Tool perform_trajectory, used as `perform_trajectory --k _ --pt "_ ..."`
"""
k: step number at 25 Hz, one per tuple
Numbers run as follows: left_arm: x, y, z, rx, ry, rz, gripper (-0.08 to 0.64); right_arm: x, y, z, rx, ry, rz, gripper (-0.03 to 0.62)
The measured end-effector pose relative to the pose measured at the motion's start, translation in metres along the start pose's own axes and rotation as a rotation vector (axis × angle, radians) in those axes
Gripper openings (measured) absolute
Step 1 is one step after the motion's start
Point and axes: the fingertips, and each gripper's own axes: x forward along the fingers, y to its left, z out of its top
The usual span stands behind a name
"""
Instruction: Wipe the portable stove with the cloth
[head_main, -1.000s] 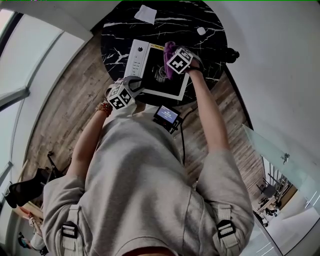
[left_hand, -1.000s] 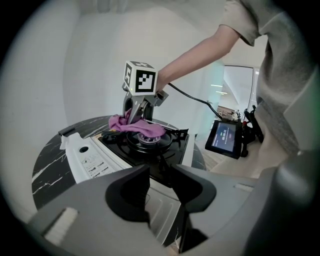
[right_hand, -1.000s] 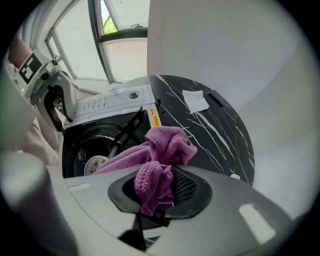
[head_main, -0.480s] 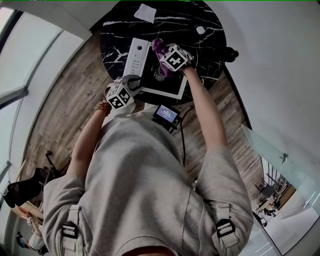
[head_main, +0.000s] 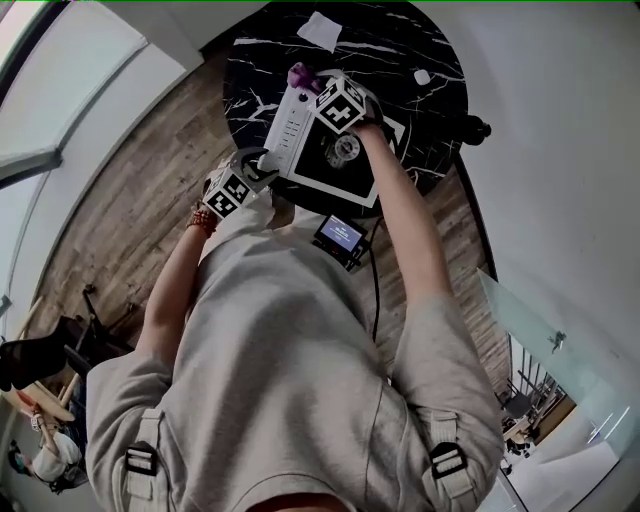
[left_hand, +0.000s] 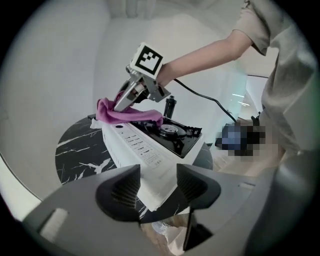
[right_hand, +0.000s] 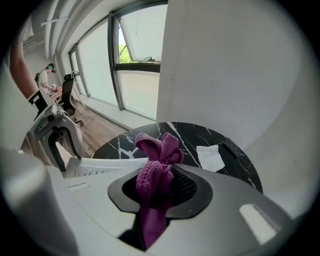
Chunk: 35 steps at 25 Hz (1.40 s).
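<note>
The left claw (left_hand: 157, 186) is staying low at the near side of the table (left_hand: 80, 150). Its two jaws are standing wide apart, and they have just been opening. One white corner of the portable stove (left_hand: 135, 147) is showing in the gap between them, but the pads are not pressing on it. The claw is holding nothing.

The stove is sitting on the round black table with white streaks, right in front of the left claw. It is a white box with a black top. The row of buttons on its white strip is running away from this claw. The round burner (left_hand: 169, 131) is sitting in the black top, a bit further on and to the right of the claw.

The right claw (right_hand: 159, 192) is pointing down at the far end of the stove. Its jaws are clamping tight on the purple cloth (right_hand: 157, 150). A bunch of the cloth is sticking out past the tips, and more of it is hanging back between the jaws. Seen from the left claw, the cloth is lying on the far end of the stove top, just beside the burner.

Past the right claw, a white piece of paper (right_hand: 210, 157) is lying flat on the table, well apart from the stove.
</note>
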Motion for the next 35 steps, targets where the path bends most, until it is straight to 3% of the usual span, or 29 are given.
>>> perform_trajectory --k 4,12,27,31,35 --pt "-0.002 -0.007 -0.004 -0.020 -0.004 -0.008 0.222 0.030 0.020 -0.011 -0.073 0.088 0.021 0.104" --pt "-0.004 -0.006 -0.004 -0.024 -0.032 -0.003 0.225 0.027 0.061 -0.020 -0.225 0.136 0.063 0.101" --pt "-0.002 -0.009 -0.009 0.038 -0.003 0.017 0.227 -0.002 0.176 -0.039 -0.175 0.043 0.210 0.100" --pt "-0.003 -0.012 -0.009 0.061 0.013 0.008 0.229 -0.009 0.196 -0.046 -0.167 0.064 0.298 0.100" --pt "-0.006 -0.019 -0.011 0.089 0.032 -0.011 0.227 -0.026 0.227 -0.054 -0.203 0.090 0.508 0.101"
